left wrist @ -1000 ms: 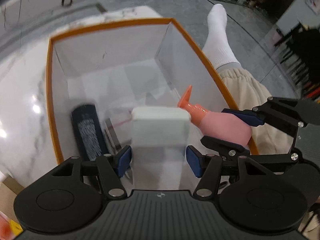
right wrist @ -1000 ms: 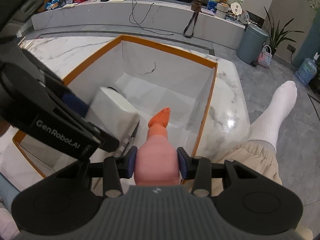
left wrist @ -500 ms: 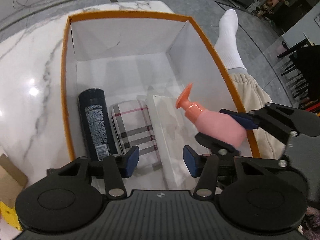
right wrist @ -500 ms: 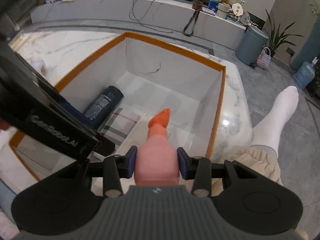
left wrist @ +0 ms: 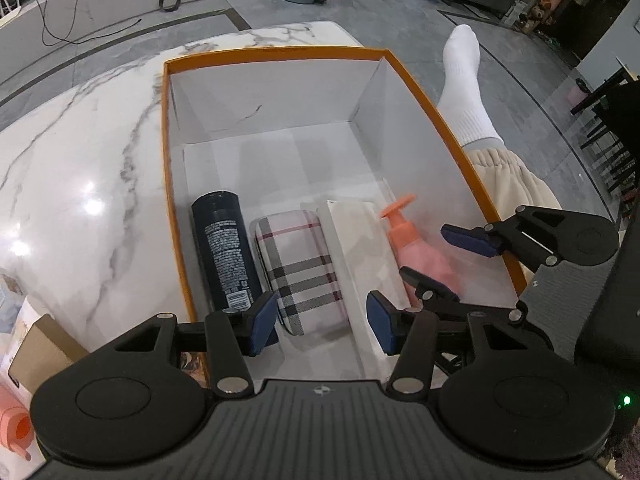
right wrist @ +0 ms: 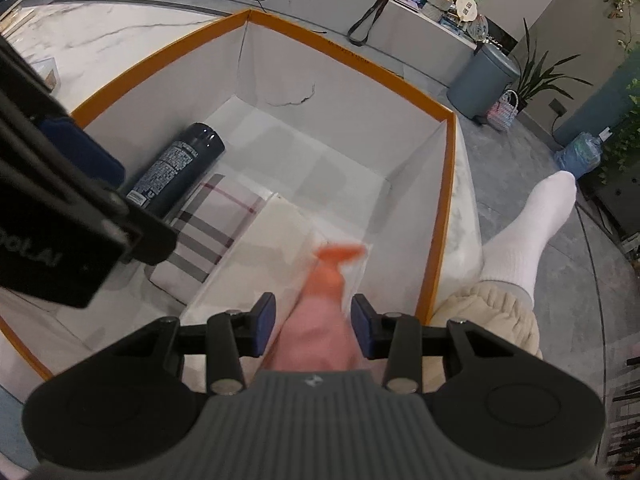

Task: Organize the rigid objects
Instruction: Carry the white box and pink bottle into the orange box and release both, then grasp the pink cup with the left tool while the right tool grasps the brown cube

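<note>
Orange-rimmed and white inside, the cardboard box sits on a marble tabletop and serves as the container for the sorted items. Three of them lie side by side along its near end, each with its long axis running away from the cameras: a dark aerosol can against the left wall, a plaid case touching it, and a flat white box next in the row. This parallel packing leaves one open lane along the right wall. The right gripper occupies that lane and carries the pink pump bottle, orange nozzle pointing forward to match the row. The bottle is motion-blurred in the right wrist view, and a sliver of gap shows beside each blue pad, so whether the pads press on it or have let go cannot be told. The bottle appears low in the box, just beside the white box; contact with the floor is not visible. The left gripper hangs above the plaid case with its jaws moderately apart and nothing between them, clear of the placement lane. A person's socked foot extends beyond the right wall.
</note>
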Demonstrator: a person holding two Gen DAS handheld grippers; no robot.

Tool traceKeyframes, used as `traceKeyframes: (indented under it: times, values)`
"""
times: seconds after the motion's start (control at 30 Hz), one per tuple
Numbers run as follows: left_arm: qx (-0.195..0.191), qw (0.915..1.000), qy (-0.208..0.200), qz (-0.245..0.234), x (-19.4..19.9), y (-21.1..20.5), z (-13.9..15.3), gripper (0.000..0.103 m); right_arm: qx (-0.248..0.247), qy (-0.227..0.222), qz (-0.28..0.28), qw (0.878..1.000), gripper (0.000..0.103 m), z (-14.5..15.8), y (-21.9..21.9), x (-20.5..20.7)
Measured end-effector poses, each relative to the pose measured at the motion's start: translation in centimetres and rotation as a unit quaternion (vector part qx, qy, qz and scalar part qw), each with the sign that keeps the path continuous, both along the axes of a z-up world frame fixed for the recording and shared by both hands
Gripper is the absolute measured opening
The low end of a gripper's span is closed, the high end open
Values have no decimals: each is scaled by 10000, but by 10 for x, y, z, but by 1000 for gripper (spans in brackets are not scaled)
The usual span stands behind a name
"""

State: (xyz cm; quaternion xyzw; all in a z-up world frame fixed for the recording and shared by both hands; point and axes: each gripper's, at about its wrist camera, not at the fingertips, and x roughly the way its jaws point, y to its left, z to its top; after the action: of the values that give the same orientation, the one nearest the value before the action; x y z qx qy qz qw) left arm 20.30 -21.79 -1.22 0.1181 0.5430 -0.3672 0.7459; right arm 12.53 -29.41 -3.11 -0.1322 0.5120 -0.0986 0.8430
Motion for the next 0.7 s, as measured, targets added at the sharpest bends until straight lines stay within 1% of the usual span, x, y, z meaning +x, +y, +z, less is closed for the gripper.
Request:
traceKeyframes:
  times: [0.17,0.33,0.4,0.43,0.53,0.63,0.7]
  values:
    - [27,10000,-70,9,-7,8,2,61,8,-49,32,10000,41,5,5,-5]
    - [-15,9996,-283,97,-14,21,13,61,176,-245,174,9994,44,23,16,-13]
    - [-75,9991,-384,138,-18,29,19,62,245,-374,278,9986,45,32,22,-16]
    - [-115,9988,-441,165,-20,33,22,62,323,-452,327,9979,48,37,26,-18]
    - [-268,9972,-614,321,-24,50,34,62,528,-670,383,9956,50,53,34,-21]
    - [-472,9937,-847,568,-27,74,45,64,621,-945,445,9926,52,66,47,-25]
    - [-523,9908,-1019,725,-30,92,53,64,707,-1158,504,9895,54,74,56,-27]
